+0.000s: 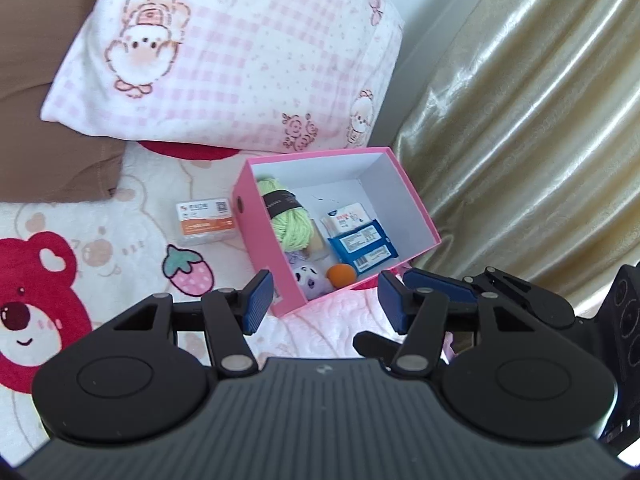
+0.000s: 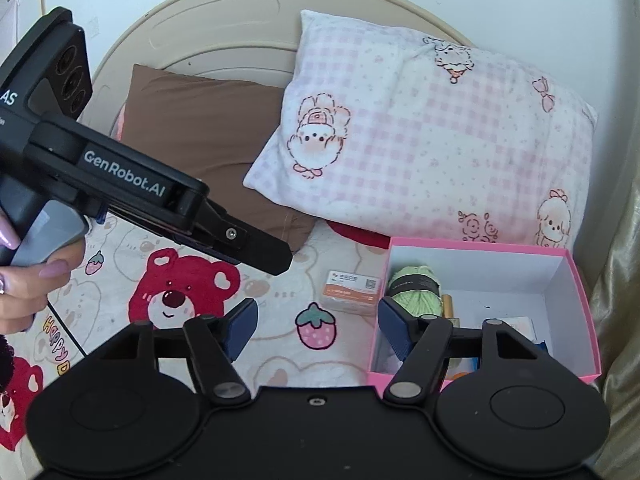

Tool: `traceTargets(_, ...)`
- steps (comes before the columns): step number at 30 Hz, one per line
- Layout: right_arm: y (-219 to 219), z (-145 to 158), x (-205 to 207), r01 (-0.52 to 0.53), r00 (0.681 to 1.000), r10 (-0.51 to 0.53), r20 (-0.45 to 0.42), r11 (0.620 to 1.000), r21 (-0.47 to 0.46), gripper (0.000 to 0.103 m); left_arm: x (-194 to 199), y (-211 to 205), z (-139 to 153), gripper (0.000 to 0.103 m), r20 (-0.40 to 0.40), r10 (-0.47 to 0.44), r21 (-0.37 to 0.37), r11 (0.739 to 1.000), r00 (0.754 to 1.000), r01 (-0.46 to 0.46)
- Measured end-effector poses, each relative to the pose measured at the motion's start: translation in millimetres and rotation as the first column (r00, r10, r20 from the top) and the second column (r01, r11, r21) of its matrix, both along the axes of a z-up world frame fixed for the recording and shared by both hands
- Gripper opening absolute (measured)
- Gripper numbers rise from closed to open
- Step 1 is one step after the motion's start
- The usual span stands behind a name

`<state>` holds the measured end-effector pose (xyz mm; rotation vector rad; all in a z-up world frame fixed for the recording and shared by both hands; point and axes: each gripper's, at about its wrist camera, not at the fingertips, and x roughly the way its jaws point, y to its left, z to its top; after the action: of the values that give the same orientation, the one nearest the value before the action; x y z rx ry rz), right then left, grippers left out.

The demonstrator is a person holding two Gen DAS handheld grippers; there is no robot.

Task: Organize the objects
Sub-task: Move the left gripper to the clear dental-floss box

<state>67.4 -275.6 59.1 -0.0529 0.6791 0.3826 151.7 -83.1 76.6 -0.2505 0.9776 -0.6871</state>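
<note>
An open pink box (image 1: 256, 220) (image 2: 576, 280) lies on the bed. It holds green yarn (image 1: 290, 220) (image 2: 414, 292), blue packets (image 1: 362, 246), a white pack (image 1: 352, 214), an orange ball (image 1: 341, 275) and a purple plush toy (image 1: 310, 282). A small orange-and-white carton (image 1: 206, 222) (image 2: 352, 290) lies on the blanket just left of the box. My left gripper (image 1: 326, 302) hovers open and empty over the box's near corner. My right gripper (image 2: 318, 328) is open and empty above the blanket at the box's left edge. A hand (image 2: 28, 280) holds the left gripper (image 2: 276, 258).
A pink checked pillow (image 1: 240, 52) (image 2: 432, 136) and a brown pillow (image 2: 200, 140) lie behind the box. A gold curtain (image 1: 540, 120) hangs close to its right side. The bear-print blanket (image 1: 48, 300) (image 2: 184, 296) spreads to the left. A beige headboard (image 2: 224, 28) lies beyond.
</note>
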Motion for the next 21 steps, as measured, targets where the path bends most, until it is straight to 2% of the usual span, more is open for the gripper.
traceTargets(11, 47, -31, 24, -0.036, 0.999, 0.036, 0.004, 0.999, -0.006, 0.084, 30, 29, -33, 0.059, 0.000, 0.035, 0.017, 0.999, 0.999, -0.035)
traceTargets(17, 68, -71, 54, 0.023, 1.000, -0.023, -0.011, 0.999, 0.027, 0.088, 65, 44, -78, 0.060, -0.049, 0.062, 0.030, 0.998, 0.997, -0.061)
traceTargets(21, 80, -104, 77, 0.076, 0.997, -0.075, -0.011, 0.995, 0.066, 0.088, 90, 49, -108, 0.060, -0.044, 0.042, 0.013, 0.999, 0.998, -0.042)
